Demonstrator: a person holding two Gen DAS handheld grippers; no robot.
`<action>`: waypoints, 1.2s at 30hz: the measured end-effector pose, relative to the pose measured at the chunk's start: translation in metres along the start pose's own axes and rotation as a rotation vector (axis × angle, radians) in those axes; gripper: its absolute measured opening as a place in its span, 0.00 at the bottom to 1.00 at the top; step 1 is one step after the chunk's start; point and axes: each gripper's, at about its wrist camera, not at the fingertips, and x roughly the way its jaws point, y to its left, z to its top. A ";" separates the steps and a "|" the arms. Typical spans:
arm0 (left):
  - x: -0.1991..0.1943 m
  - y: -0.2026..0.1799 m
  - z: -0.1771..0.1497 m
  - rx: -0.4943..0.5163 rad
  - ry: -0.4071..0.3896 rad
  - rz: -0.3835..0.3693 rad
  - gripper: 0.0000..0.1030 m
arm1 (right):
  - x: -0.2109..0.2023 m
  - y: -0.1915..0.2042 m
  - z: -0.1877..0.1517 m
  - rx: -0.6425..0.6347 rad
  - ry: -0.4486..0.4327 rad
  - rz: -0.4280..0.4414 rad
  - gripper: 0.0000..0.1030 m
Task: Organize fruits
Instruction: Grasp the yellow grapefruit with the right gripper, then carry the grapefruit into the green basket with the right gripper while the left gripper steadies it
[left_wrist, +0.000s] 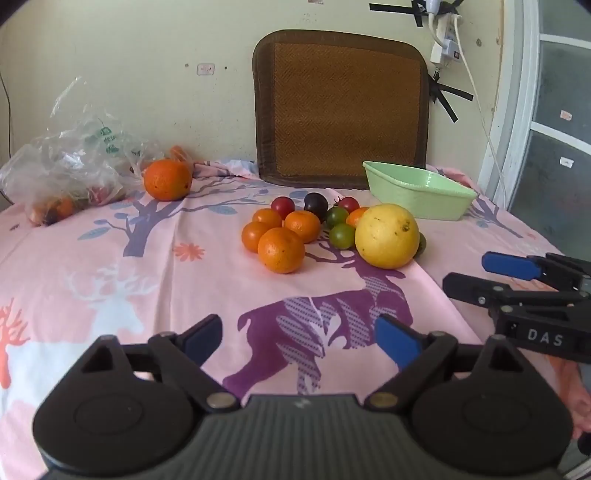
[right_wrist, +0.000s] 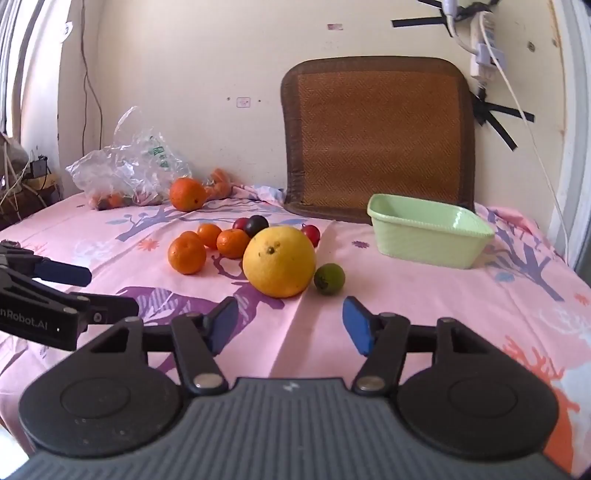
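A big yellow grapefruit (left_wrist: 387, 235) (right_wrist: 279, 261) lies in a cluster with several small oranges (left_wrist: 281, 249) (right_wrist: 187, 254), red and dark cherry tomatoes (left_wrist: 316, 204) (right_wrist: 256, 225) and green ones (left_wrist: 342, 235) (right_wrist: 329, 278). A large orange (left_wrist: 167, 179) (right_wrist: 187, 194) lies apart at the back left. An empty green basin (left_wrist: 419, 190) (right_wrist: 428, 230) stands at the back right. My left gripper (left_wrist: 299, 338) is open and empty, short of the cluster. My right gripper (right_wrist: 290, 325) is open and empty, just before the grapefruit; it also shows in the left wrist view (left_wrist: 480, 275).
A clear plastic bag (left_wrist: 70, 170) (right_wrist: 129, 170) with more fruit lies at the back left. A brown woven mat (left_wrist: 341, 107) (right_wrist: 376, 136) leans on the wall behind the basin. The pink printed cloth (left_wrist: 147, 280) covers the table.
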 end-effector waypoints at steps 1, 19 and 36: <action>0.001 0.003 0.000 -0.022 0.008 -0.015 0.76 | 0.005 0.002 0.005 -0.030 -0.001 0.011 0.63; 0.002 -0.006 0.036 -0.052 0.007 -0.276 0.62 | 0.016 0.007 0.024 -0.248 -0.019 0.056 0.06; 0.090 -0.015 0.077 -0.149 0.121 -0.354 0.69 | 0.044 -0.004 0.017 -0.285 0.001 0.121 0.59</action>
